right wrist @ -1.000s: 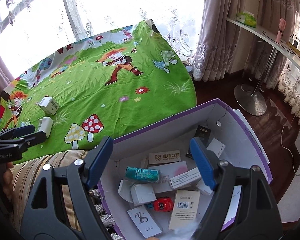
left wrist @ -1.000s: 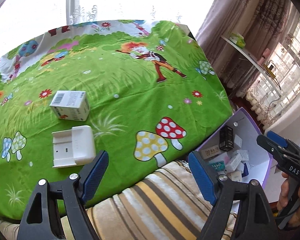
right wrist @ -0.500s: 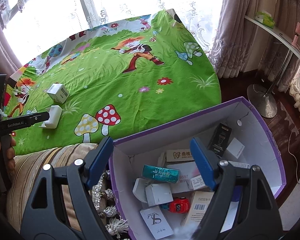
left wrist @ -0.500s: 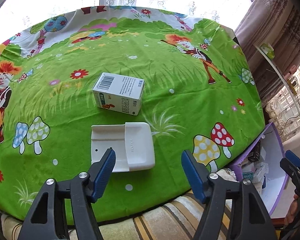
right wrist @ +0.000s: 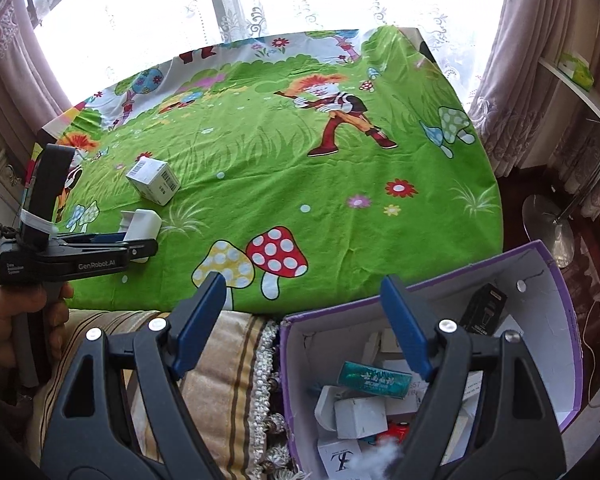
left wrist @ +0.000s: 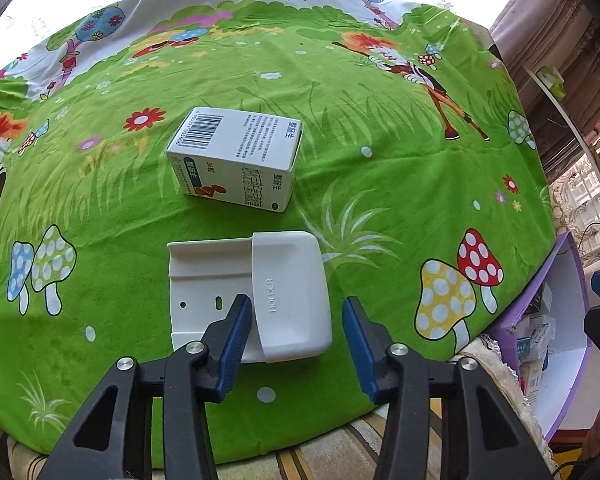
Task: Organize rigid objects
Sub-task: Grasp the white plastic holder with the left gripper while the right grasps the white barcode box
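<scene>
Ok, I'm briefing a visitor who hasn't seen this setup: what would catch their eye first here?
First the bright green cartoon tablecloth, with mushrooms and figures, filling both views. On it a white barcoded carton lies just beyond a white plastic holder, over which the left gripper hangs, its fingers closing with the holder's near end between them. At the table's right edge stands a purple box crammed with small packages, the open right gripper above it.

Cloth: you see a green cartoon tablecloth (left wrist: 380, 184) with mushrooms.
Curtains: your window's lace curtains (right wrist: 260, 4).
Cushion: striped cushion (right wrist: 224, 364), near edge.
</scene>
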Action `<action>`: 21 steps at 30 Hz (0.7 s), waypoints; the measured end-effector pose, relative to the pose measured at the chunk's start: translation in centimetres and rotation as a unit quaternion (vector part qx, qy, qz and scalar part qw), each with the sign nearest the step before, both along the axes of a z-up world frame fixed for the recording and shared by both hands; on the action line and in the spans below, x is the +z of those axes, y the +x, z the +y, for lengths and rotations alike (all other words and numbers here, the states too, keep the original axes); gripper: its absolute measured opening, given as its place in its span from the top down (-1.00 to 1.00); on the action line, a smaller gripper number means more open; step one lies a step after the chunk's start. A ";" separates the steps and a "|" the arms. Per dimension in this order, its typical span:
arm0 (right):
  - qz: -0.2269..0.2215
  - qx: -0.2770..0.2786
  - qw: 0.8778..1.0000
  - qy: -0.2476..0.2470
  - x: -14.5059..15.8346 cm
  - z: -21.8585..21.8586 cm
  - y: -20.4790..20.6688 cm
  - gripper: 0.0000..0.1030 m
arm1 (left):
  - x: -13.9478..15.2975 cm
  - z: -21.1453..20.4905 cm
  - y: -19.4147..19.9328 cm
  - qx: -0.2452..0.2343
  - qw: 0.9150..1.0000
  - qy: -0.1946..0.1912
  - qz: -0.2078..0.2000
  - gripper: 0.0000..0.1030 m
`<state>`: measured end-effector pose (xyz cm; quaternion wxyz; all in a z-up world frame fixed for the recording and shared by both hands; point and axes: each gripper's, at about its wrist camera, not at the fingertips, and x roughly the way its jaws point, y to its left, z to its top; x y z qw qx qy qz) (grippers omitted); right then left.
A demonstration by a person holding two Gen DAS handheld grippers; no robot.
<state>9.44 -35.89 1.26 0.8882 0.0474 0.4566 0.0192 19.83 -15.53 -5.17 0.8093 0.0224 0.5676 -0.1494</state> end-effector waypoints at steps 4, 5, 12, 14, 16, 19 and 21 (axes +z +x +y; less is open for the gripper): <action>0.003 0.025 1.000 -0.005 0.0 1.9 1.3 -0.59 | -0.1 -0.1 0.2 -0.006 1.000 0.006 -0.007 0.28; 0.004 0.031 0.999 -0.006 0.0 2.4 1.6 -0.59 | -0.1 0.0 0.2 -0.006 1.000 0.004 -0.008 0.29; 0.014 0.071 0.997 -0.012 -0.2 5.7 3.9 -0.59 | 0.8 3.1 0.2 0.029 0.999 -0.022 -0.021 0.31; 0.018 0.077 0.997 -0.009 -0.2 6.7 4.6 -0.59 | 1.1 4.2 0.4 0.043 0.998 -0.025 -0.024 0.31; 0.023 0.080 0.997 -0.007 -0.2 7.8 5.3 -0.59 | 1.4 5.3 0.5 0.056 0.998 -0.025 -0.031 0.31; 0.025 0.086 0.996 -0.005 0.0 9.5 6.4 -0.59 | 1.8 7.2 0.8 0.073 0.996 -0.027 -0.038 0.31; 0.030 0.089 0.996 -0.002 0.0 10.6 7.1 -0.59 | 2.2 8.4 1.0 0.085 0.995 -0.026 -0.046 0.31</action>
